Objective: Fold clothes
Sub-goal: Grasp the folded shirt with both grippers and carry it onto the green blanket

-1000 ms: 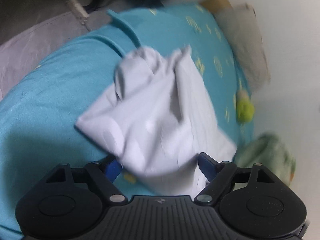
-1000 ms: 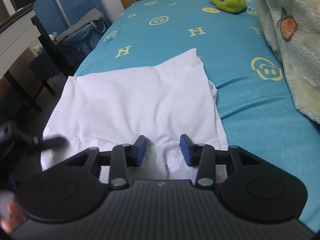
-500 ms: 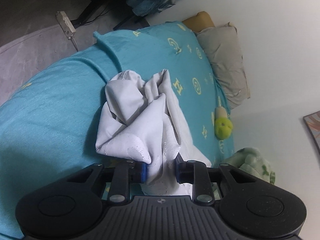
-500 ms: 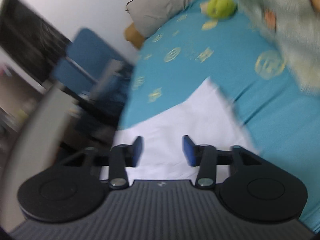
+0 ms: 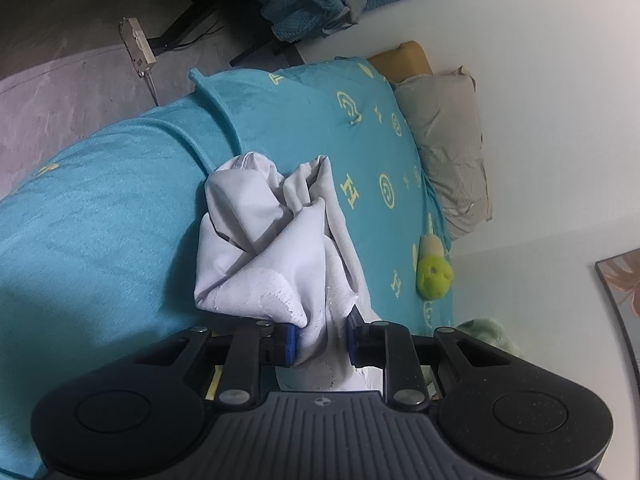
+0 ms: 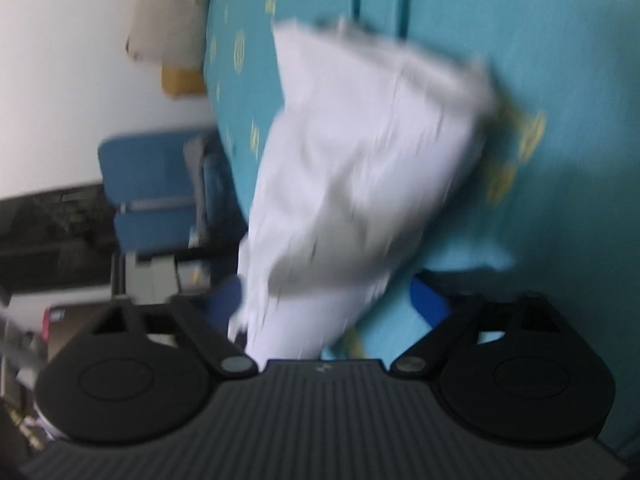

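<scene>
Left claw (image 5: 319, 339) pinches a bunched fold of the white garment (image 5: 276, 248) between its blue pads, low in the middle of its frame, so the cloth hangs crumpled above the teal bedspread (image 5: 100, 220), probably to be shaken out or regripped. Right claw (image 6: 326, 300) stands wide and its jaws are closing a little; the blurred garment (image 6: 360, 168) runs between them, yet the pads do not seem to press it. A grey pillow (image 5: 444, 148) and green plush toy (image 5: 434, 276) sit at the right, well apart.
</scene>
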### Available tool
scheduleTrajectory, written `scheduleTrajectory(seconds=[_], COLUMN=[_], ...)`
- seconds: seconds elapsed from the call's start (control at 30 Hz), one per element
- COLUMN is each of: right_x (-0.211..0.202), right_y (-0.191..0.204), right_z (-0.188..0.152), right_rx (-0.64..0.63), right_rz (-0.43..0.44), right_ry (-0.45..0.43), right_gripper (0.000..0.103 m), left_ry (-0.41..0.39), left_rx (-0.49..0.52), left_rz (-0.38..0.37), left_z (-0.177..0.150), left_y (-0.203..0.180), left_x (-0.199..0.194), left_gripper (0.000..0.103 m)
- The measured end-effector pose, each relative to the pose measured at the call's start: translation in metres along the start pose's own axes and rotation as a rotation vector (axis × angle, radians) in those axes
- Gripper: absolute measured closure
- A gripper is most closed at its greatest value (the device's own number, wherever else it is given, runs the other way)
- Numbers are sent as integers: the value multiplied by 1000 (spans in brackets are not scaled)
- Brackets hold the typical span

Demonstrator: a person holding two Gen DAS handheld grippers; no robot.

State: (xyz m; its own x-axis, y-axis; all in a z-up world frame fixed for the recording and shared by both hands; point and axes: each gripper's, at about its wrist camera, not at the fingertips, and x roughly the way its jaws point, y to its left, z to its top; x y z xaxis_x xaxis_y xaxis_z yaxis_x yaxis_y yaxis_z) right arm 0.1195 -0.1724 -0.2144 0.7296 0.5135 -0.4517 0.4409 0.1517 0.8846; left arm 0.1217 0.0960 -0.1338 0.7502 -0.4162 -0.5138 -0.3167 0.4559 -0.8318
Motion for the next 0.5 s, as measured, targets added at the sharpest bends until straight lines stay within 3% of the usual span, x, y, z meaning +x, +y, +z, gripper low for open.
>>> scheduleTrajectory(seconds=[0.03,0.1,0.17,0.27,0.5], right_x=[-2,-2,-1,-10,-71], right_y=[1,3,9,27,65], right_z=[3,6,5,-4,-33], right_rx=[-6,-27,-69,-157,-235], right_rz=[-6,-19,-23,-18,12], right_ry=[-28,-56,-70,-91,-127], right_gripper=[34,58,67,74,75], left_ry=[-2,-7,-14,-6,40], left_rx=[2,16,35,37,-1], left_rz=[1,7,15,10,-8], left_z=[0,0,-1,-2,-10], left_y=[-1,-5,-11,-22,-48], left_x=[0,1,1,-13,-69], left_gripper=[79,80,80,81,82])
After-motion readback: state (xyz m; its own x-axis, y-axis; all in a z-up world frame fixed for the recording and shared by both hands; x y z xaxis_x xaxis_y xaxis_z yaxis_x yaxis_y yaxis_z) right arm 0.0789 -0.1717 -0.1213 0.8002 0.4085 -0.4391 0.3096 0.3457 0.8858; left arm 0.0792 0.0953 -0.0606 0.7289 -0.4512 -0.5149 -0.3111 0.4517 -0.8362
